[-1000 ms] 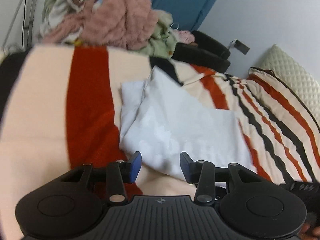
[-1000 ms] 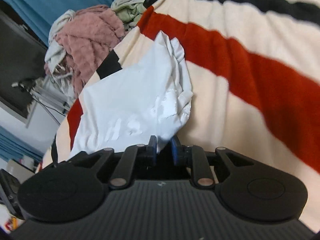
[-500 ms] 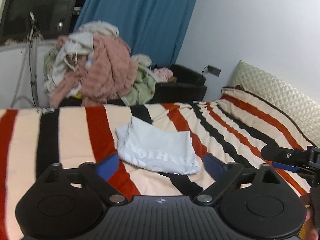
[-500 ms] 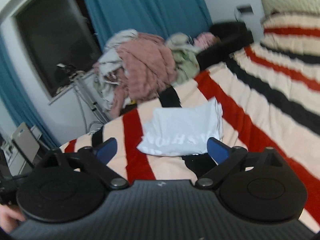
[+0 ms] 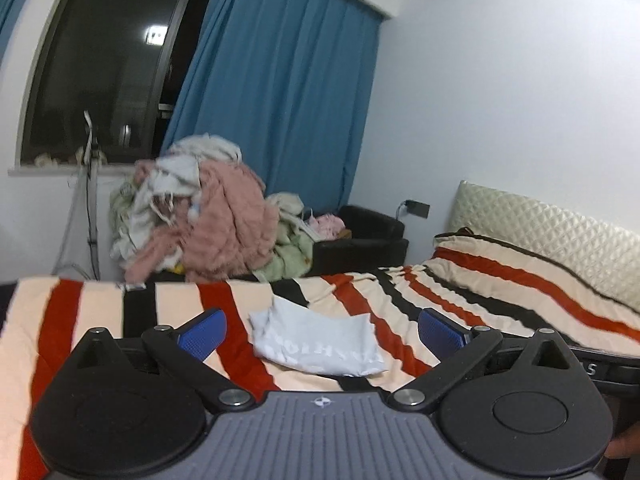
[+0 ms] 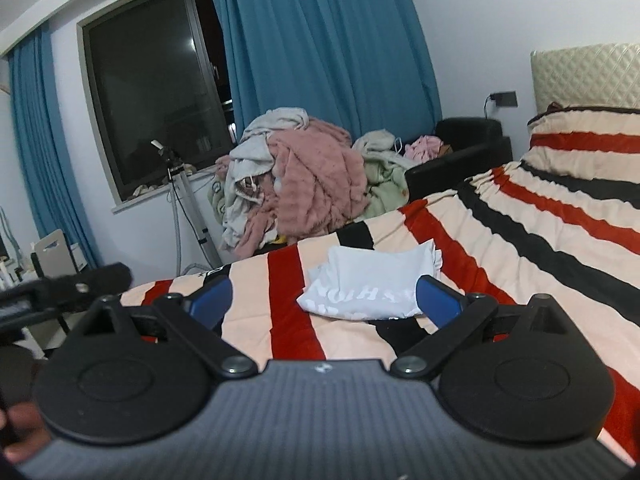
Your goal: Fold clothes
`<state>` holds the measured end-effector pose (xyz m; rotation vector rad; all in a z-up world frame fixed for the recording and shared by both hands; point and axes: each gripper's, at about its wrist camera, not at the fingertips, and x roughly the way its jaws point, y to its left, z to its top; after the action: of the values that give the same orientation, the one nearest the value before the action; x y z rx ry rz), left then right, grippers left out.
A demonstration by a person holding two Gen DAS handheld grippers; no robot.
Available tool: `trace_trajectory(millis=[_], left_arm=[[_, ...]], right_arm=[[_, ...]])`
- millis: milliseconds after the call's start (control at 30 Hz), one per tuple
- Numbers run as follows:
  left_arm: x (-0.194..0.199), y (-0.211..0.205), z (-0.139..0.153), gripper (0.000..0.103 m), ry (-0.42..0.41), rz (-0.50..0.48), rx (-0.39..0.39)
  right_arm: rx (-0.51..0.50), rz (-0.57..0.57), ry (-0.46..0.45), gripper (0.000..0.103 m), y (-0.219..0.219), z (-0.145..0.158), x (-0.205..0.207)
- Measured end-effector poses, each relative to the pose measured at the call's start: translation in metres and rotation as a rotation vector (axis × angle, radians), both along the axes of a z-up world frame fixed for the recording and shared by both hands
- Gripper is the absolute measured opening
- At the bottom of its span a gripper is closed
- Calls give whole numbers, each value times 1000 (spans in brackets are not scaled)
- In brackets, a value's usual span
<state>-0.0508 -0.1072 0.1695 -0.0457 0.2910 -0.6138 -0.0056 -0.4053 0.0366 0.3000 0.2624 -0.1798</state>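
Both tools are spread wide and grip nothing: the left tool (image 5: pixel 322 330) and the right tool (image 6: pixel 324 300) have just been opening, and no cloth sits between the blue pads of either.

The folded white shirt (image 5: pixel 316 342) lies flat on the striped bed (image 5: pixel 500 292), ahead of and below both tools, clear of them. Its long axis runs across your line of approach, left to right.

The pile of unfolded clothes (image 5: pixel 208 220) lies well beyond the shirt, ahead and slightly left of each tool. Judged from both views, neither tool is plainly nearer.
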Motion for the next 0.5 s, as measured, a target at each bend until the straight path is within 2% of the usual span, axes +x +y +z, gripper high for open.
trace_trajectory(millis=[167,300,367,500], left_arm=[[-22,2,-20,103,-42,15,56],[-20,2,-42,103,-47,34,76],[-17,2,-51,103,-58,53,85],[-6,5,-71,103,-41,69,88]], right_arm=[[-49,-50,-51,100,12,-27,-11],[-78,-65,-49,100,21,-53,-9],[-90,-61,-21,100,26,-62,-3],[-115,-45,-34,100,38,-73,2]])
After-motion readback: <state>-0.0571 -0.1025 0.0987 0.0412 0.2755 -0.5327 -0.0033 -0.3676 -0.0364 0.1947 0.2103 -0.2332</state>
